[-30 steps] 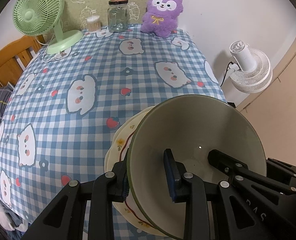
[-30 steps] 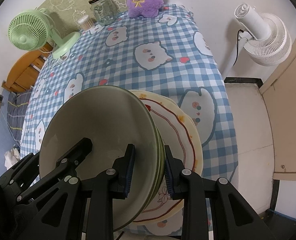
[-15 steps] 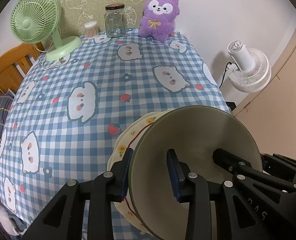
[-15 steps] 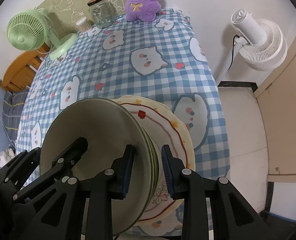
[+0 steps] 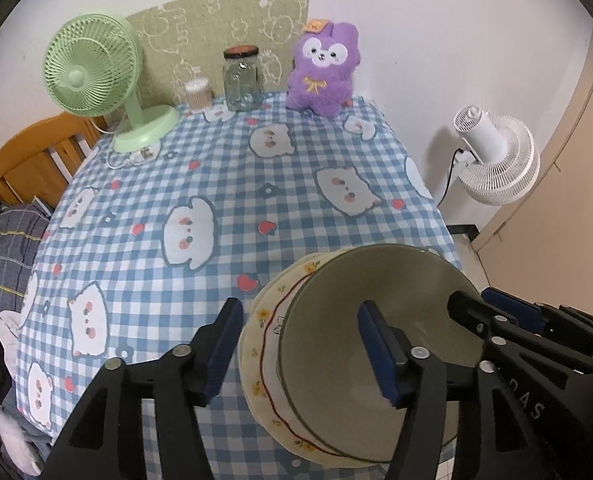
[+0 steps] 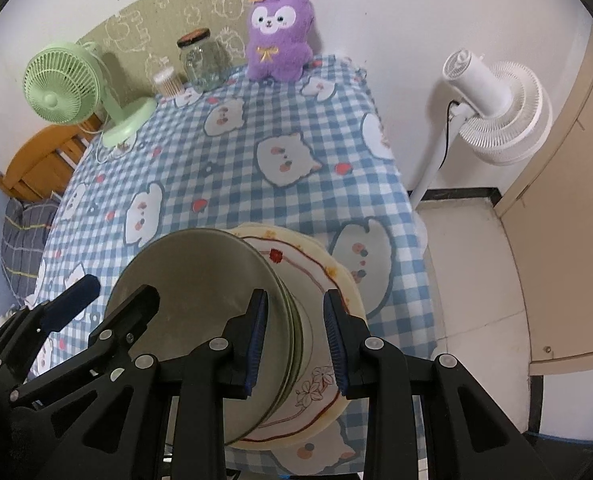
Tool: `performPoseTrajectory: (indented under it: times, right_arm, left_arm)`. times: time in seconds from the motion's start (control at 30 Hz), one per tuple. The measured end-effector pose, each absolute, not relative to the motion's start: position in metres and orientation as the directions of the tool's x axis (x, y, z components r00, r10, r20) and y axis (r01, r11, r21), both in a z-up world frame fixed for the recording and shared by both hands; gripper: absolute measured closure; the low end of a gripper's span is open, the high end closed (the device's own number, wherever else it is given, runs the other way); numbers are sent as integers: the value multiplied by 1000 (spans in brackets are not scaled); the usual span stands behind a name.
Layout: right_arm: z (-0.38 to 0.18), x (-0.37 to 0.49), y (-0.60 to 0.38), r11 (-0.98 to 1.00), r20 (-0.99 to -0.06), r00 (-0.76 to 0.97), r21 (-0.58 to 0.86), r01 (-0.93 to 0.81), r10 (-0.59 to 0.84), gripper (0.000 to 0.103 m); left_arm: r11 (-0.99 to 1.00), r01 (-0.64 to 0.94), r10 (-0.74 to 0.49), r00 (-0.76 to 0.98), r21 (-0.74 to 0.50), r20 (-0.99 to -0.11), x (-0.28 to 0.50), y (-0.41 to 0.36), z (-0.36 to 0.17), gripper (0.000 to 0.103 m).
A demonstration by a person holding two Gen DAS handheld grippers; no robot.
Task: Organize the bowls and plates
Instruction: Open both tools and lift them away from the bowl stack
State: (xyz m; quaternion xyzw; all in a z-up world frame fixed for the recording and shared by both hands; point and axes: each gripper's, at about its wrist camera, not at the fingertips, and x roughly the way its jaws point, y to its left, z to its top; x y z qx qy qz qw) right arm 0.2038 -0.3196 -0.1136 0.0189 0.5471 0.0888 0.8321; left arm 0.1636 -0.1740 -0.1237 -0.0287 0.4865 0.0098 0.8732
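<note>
Left gripper [image 5: 304, 350]: jaws opening, pads clear of the bowl [image 5: 376, 320] rim between them.
Right gripper [image 6: 294, 344]: narrow; jaws straddle the bowl rim, contact unclear.
Plate [image 6: 320, 276]: under the bowl, mostly hidden.

Olive-green bowl [image 5: 360, 320], cream plate [image 5: 256, 344] with red line and yellow flowers; blue-white checked tablecloth [image 5: 232, 184]; purple plush [image 5: 322, 70]

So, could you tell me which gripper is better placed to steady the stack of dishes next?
Probably the right gripper: its fingers straddle the rim of the stacked dishes. The left gripper is opening, its pads visibly clear of the rim.
</note>
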Motion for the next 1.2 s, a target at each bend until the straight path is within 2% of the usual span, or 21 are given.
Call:
performPoseTrajectory:
  times: [0.1,0.17,0.37,0.47,0.57,1.2]
  right_arm:
    - [-107,199,-320,983,-900,402,128,-130,170,65]
    - [-102,195,-322,983,-894,413,132,-124,173,54]
    - [-79,176,-318,986,-862,479,132,-101,165,43]
    - [-70,161,-311,988,-845,511,134,-78,155,41]
    - [-61,143,-302,987,-829,536,139,-79,160,41]
    - [-41,35,-243,993,-769,631,118,-20,105,39]
  left_arm:
    - [998,-44,-6,537,-36,-843,157,-172,-114,38]
    - [998,-56,2,546,-35,-838,151,-168,-108,37]
    - [997,-64,8,568,-35,-823,133,-149,-93,23]
    - [998,-64,32,585,-6,-810,121,-139,-87,16]
    - [998,-57,29,600,-7,-799,107,-126,-82,14]
    - [1000,-7,-6,679,-14,-734,21,-62,-70,12]
